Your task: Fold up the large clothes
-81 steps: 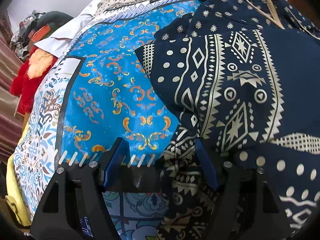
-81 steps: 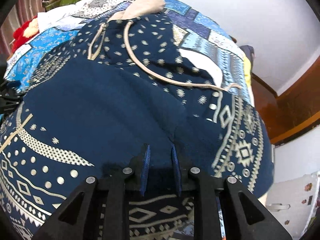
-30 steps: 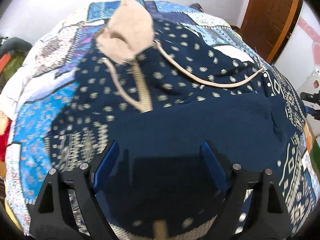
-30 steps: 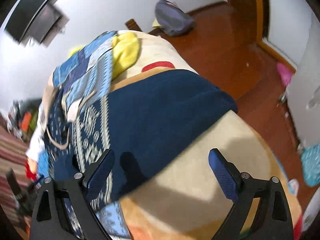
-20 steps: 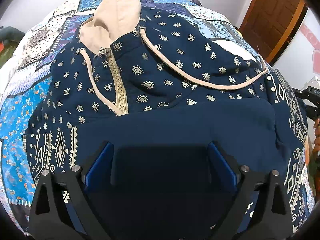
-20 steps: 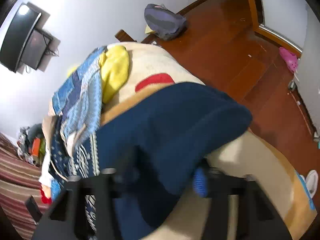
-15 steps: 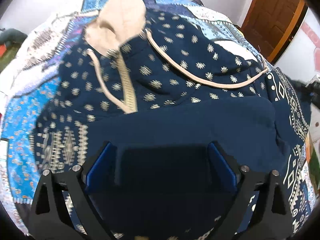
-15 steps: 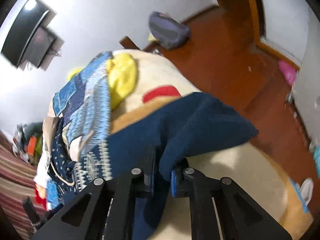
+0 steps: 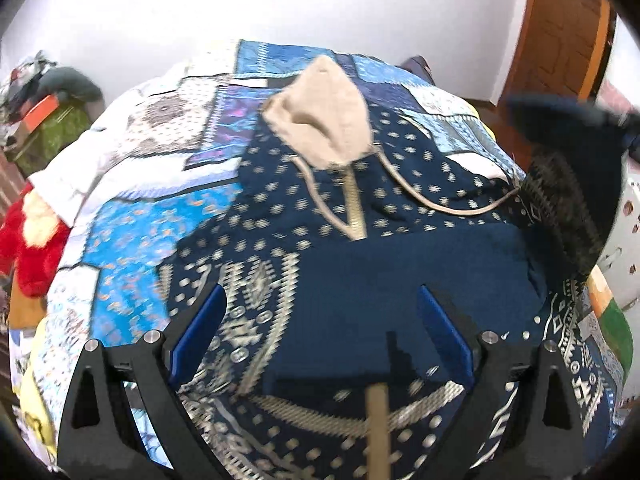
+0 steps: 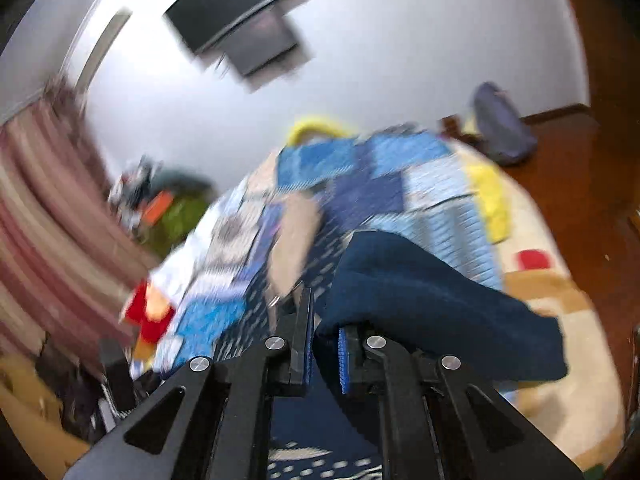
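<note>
**Right gripper lifts a sleeve; left gripper wide over the hoodie**

Nearest in the right wrist view, the right gripper (image 10: 325, 354) has its 2 blue pads pinched tight on a plain navy sleeve (image 10: 432, 300). The cloth bunches between the pads and drapes away to the right, raised off the bed. The view is blurred.

In the left wrist view, the left gripper (image 9: 320, 332) stands with its jaws spread wide and nothing between them; it hangs above the lower part of the hoodie (image 9: 360, 264). A tan zip strip runs up from the bottom edge between the 2 fingers.

The hoodie lies front up on a blue patchwork quilt (image 9: 132, 224), its navy body folded across the middle. Beyond the fold come the zip, the tan drawcord (image 9: 452, 206) and the beige hood (image 9: 324, 120) pointing toward the far wall. At the right edge the lifted sleeve shows as a dark blurred shape.

Left of the bed lies a red plush toy (image 9: 32, 236). On the white wall hangs a dark screen (image 10: 240, 24).
</note>
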`<move>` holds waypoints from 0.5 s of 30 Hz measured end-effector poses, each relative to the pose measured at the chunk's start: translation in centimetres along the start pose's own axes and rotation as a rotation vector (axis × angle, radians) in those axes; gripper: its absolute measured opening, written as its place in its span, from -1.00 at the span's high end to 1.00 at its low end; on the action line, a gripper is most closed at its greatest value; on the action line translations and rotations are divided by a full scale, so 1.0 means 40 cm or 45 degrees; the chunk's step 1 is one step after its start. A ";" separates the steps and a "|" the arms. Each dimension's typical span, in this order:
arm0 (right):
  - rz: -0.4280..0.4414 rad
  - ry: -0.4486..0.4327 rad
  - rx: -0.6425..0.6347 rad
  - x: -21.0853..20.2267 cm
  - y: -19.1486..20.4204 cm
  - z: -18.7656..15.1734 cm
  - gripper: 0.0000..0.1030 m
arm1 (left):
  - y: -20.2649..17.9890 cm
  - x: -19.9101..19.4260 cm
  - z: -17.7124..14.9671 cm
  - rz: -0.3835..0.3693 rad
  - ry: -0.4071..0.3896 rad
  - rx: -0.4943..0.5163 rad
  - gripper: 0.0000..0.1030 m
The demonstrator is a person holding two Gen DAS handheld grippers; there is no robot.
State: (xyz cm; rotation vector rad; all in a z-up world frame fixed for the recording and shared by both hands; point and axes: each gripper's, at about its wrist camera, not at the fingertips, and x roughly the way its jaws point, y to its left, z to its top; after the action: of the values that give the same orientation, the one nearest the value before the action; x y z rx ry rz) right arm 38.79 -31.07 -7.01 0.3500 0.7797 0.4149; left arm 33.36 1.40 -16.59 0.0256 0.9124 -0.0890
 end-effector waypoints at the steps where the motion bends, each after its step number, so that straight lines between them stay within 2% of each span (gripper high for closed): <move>1: -0.007 0.051 -0.034 0.040 0.036 -0.023 0.85 | 0.020 -0.010 -0.008 -0.004 0.002 -0.020 -0.87; 3: -0.006 0.180 -0.063 0.124 0.079 -0.083 0.85 | 0.051 -0.024 -0.026 -0.012 0.013 -0.053 -0.87; 5: -0.021 0.356 -0.060 0.223 0.103 -0.161 0.85 | 0.082 -0.034 -0.049 -0.018 0.026 -0.083 -0.87; 8: -0.102 0.549 -0.074 0.310 0.096 -0.264 0.84 | 0.121 -0.044 -0.087 -0.016 0.054 -0.105 -0.87; 9: -0.169 0.627 -0.077 0.335 0.089 -0.299 0.84 | 0.130 -0.045 -0.100 -0.015 0.067 -0.105 -0.87; 10: -0.199 0.671 -0.073 0.346 0.080 -0.321 0.84 | 0.135 -0.045 -0.113 -0.013 0.080 -0.101 -0.87; 12: -0.184 0.664 -0.049 0.333 0.070 -0.333 0.84 | 0.137 -0.041 -0.125 -0.006 0.096 -0.087 -0.87; 15: -0.167 0.749 0.022 0.315 0.054 -0.334 0.84 | 0.119 -0.037 -0.137 0.004 0.109 -0.048 -0.87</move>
State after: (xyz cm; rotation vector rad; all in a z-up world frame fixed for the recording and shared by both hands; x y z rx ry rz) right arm 36.52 -21.15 -22.43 0.1883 1.3729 0.3911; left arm 28.54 6.55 -18.83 -0.0045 0.9994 -0.0683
